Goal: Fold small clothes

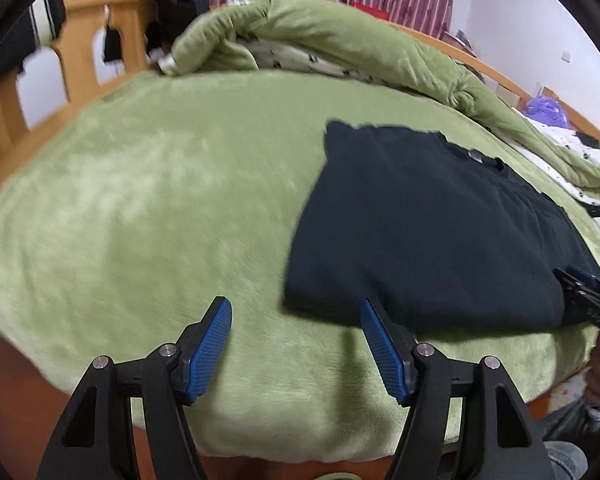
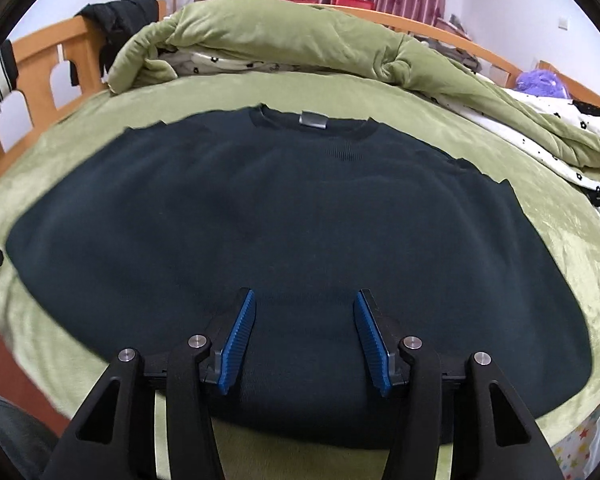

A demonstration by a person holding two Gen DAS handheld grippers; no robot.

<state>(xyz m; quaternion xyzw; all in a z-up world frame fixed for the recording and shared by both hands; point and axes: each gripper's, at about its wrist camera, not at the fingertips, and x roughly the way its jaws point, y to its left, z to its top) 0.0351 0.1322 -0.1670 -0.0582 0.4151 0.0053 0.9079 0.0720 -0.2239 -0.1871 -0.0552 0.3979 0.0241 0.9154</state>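
Note:
A dark teal sweater [image 2: 300, 232] lies flat on the green bed cover [image 2: 560, 220], collar with a grey label [image 2: 313, 119] at the far side, hem toward me. My right gripper [image 2: 304, 300] hangs over the sweater near its hem, blue pads apart, nothing between them. In the left wrist view the sweater [image 1: 432, 232] lies to the right. My left gripper [image 1: 296, 308] stands open over the bare green cover [image 1: 140, 220], just off the sweater's near left corner. The right gripper's tip [image 1: 580, 284] shows at the sweater's right edge.
A rumpled green quilt [image 2: 284, 36] with a white flowered lining is heaped along the far side of the bed. An orange wooden bed frame [image 1: 80, 40] with dark clothes hung on it stands at the left. A purple object [image 2: 540, 80] lies at the far right.

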